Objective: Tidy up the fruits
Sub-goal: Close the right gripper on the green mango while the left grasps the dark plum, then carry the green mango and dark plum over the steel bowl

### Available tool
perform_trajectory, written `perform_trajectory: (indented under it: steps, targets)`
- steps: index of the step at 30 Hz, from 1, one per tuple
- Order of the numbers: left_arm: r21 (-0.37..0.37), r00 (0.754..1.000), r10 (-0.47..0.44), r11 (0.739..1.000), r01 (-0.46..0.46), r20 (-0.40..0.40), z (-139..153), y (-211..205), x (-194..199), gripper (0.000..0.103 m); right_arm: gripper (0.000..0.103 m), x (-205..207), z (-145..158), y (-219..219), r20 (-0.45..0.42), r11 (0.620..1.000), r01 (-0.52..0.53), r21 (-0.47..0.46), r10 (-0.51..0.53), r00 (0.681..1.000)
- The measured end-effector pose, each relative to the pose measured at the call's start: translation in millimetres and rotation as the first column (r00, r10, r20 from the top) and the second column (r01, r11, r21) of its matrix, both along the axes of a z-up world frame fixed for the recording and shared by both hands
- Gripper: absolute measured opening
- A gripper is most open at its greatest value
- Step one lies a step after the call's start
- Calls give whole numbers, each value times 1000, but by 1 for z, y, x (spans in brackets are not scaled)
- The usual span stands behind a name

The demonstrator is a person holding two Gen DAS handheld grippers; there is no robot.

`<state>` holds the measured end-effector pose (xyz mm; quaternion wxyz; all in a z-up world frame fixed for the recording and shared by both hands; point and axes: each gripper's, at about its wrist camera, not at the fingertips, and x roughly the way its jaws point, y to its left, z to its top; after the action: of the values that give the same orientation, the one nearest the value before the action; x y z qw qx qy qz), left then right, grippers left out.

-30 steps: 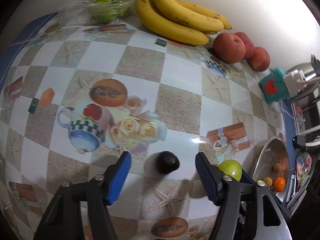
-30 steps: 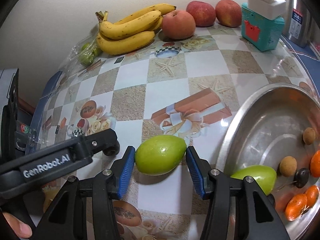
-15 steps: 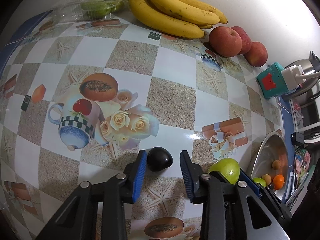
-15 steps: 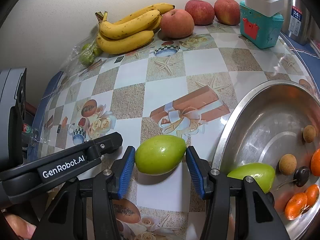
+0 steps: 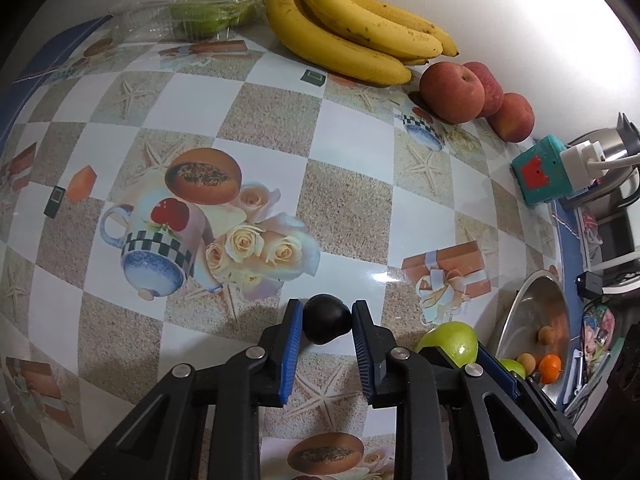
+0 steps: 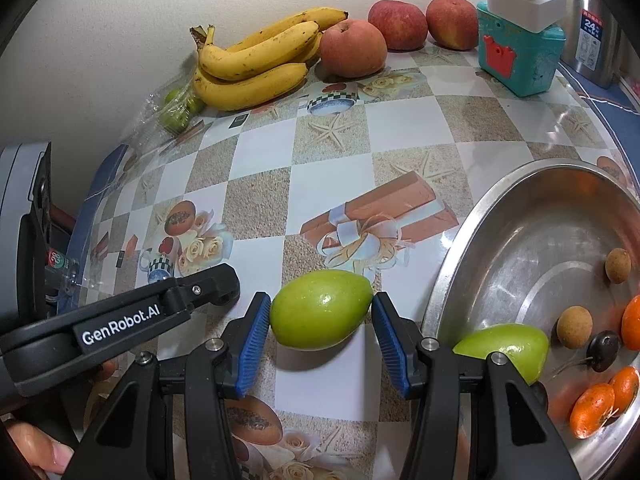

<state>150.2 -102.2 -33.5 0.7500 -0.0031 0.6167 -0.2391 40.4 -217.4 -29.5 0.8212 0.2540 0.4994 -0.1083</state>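
A small dark fruit [image 5: 325,320] lies on the patterned tablecloth, and my left gripper [image 5: 326,307] is closing on it, with both blue pads touching its sides. My right gripper [image 6: 320,301] is shut on a green fruit [image 6: 320,314], gripping it by its two ends just above the cloth. That green fruit [image 5: 450,342] also shows at the lower right of the left wrist view. Right of it sits a steel bowl [image 6: 452,256] holding another green fruit [image 6: 508,344], small oranges [image 6: 592,410], brown longans [image 6: 574,326] and a dark fruit [image 6: 604,344].
Along the back wall lie a bunch of bananas [image 5: 352,40], three red apples [image 5: 452,92] and a clear bag of green fruits [image 5: 200,8]. A teal power block [image 6: 520,56] with a white plug stands at the back right. A thumb [image 6: 36,452] shows at the lower left.
The left jaws have closed from wide open onto the dark fruit. The right gripper still holds the green fruit in the same place.
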Motion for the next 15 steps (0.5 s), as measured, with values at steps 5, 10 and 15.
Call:
perform_trajectory:
  steps: [5, 10, 15]
  targets:
    - [-10, 1000, 11, 1000, -11, 10, 13, 4, -2, 27, 54, -7, 5, 1, 9, 1000, 4, 11, -4, 1000]
    - [-23, 1000, 12, 1000, -12, 21, 28, 11, -11, 27, 54, -20, 14, 5, 20, 1000, 10, 12, -10, 1000]
    - [-27, 999, 20, 999, -19, 36, 41, 20, -18, 27, 54, -32, 21, 5, 26, 999, 32, 29, -33, 999]
